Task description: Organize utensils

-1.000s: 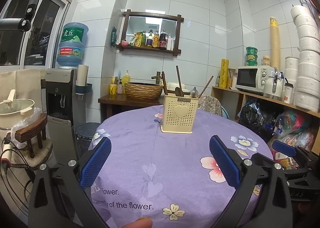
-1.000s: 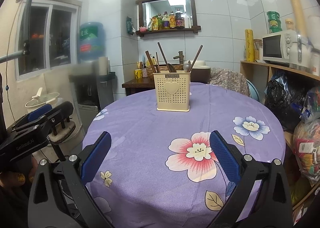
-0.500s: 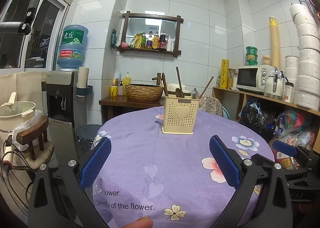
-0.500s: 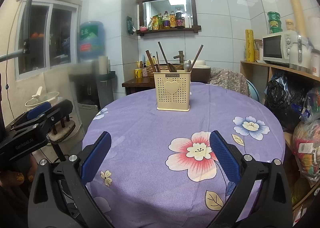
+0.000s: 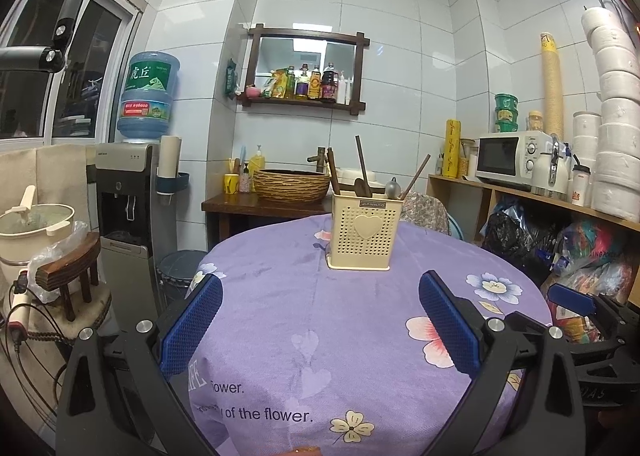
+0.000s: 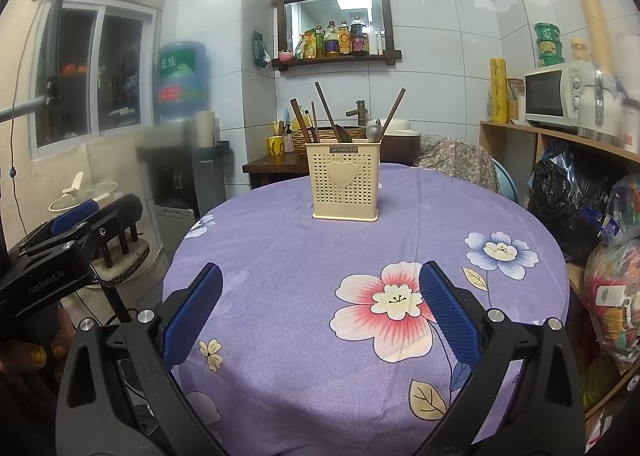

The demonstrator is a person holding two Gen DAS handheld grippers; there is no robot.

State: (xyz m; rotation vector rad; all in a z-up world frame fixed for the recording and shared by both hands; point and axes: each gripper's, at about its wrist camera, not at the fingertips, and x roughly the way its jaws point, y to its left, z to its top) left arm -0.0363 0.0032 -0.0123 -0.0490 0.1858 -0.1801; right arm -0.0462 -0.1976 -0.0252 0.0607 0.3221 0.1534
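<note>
We've got the left gripper [image 5: 320, 320] at approx 6 o'clock of its view, jaws spread wide, nothing between the blue pads [image 5: 192, 324]. The cream utensil holder [image 5: 365, 231] stands upright toward the far side of the purple tablecloth [image 5: 280, 316], at 12 o'clock, well apart from us. Wooden utensils [image 5: 362, 169] and a metal spoon [image 5: 392, 189] stand in it, leaning.

Right gripper [image 6: 320, 312] is likewise spread and empty, w/ the holder [image 6: 345, 180] at 12 o'clock.

We judge we're at the start or the very end: no loose utensils show on the cloth. The next move, if any, calls for reaching fwd to the holder.

View diffs: the left view shows the right gripper's tip at 4 o'clock and a print "of the flower."; the right view shows the left gripper's body at 9 o'clock and fingers [image 6: 40, 352] beneath it.
</note>
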